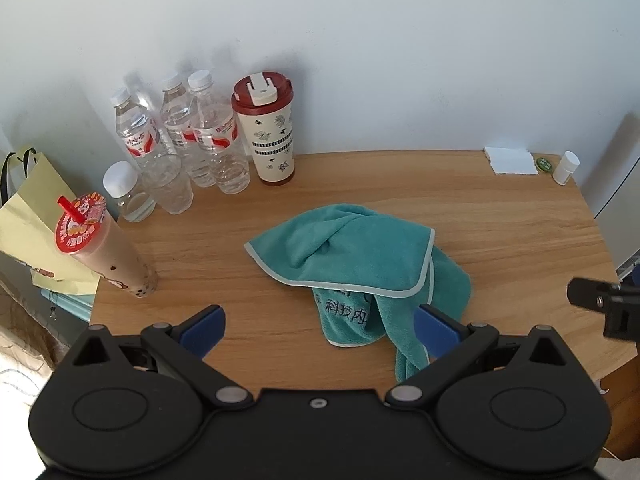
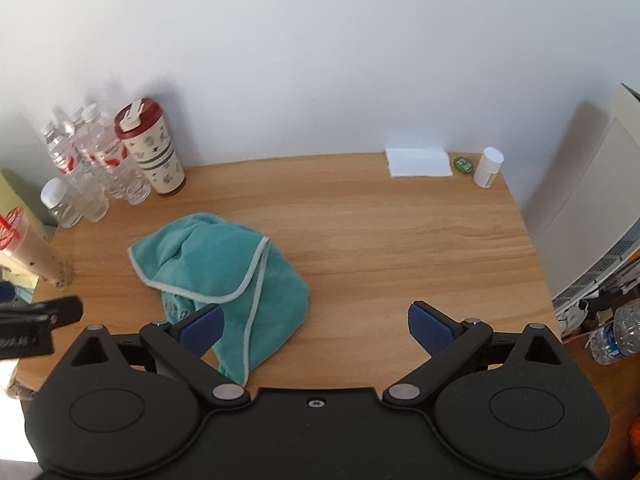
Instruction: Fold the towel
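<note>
Left of the towel [image 1: 352, 264], a sealed milk tea cup [image 1: 100, 244], red-labelled water bottles [image 1: 208, 140] and a flower-print tumbler [image 1: 268, 136] stand back by the wall, likely to leave folding room. The teal towel lies crumpled mid-table [image 1: 520, 232], blue characters including 科技内 showing on a lower flap. Both claws, left claw [image 1: 320, 328] and right claw [image 2: 316, 328], hover wide and empty on the towel's near side.

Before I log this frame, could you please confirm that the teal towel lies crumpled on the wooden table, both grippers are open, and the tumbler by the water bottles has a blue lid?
One detail is wrong: the tumbler has a dark red lid, not blue, as the left wrist view shows. The rest holds: the teal towel lies crumpled on the wooden table, and the left gripper and right gripper are both open.
</note>
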Available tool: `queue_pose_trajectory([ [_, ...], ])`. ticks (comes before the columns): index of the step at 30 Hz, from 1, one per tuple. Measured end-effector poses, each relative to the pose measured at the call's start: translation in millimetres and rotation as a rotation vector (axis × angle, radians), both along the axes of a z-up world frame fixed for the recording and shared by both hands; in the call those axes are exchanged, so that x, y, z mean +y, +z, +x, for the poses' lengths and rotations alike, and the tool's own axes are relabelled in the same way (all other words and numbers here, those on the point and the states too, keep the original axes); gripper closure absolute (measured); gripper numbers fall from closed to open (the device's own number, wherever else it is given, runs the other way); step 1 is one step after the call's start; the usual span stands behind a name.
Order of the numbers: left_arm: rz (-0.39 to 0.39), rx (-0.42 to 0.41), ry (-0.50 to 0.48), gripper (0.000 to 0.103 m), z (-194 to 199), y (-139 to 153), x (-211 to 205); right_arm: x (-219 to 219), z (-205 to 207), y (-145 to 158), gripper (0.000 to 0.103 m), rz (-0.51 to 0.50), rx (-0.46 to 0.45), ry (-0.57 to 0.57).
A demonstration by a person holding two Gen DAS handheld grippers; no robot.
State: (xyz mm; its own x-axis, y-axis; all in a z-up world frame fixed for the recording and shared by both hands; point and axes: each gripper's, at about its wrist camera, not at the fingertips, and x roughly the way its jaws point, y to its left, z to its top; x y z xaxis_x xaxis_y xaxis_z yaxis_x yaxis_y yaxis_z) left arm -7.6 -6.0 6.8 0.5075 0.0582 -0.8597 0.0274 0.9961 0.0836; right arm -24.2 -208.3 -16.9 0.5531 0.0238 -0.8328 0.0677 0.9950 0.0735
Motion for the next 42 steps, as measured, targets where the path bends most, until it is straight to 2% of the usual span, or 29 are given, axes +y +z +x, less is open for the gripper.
queue_pose_trajectory([
  [10,-0.006,0.014,0.017,0.0,3.7,3.0,-1.2,-0.3,12.5,-4.1,0.002,-0.002,0.024,0.004],
  [33,-0.008,0.055,0.053,0.0,9.4,-3.8,3.4,5.6,7.9,-8.0,0.002,-0.026,0.021,0.029],
  [42,-0.015,0.09,0.07,0.0,16.3,-10.1,8.1,-1.5,9.3,-10.9,0.002,0.001,0.03,0.002],
])
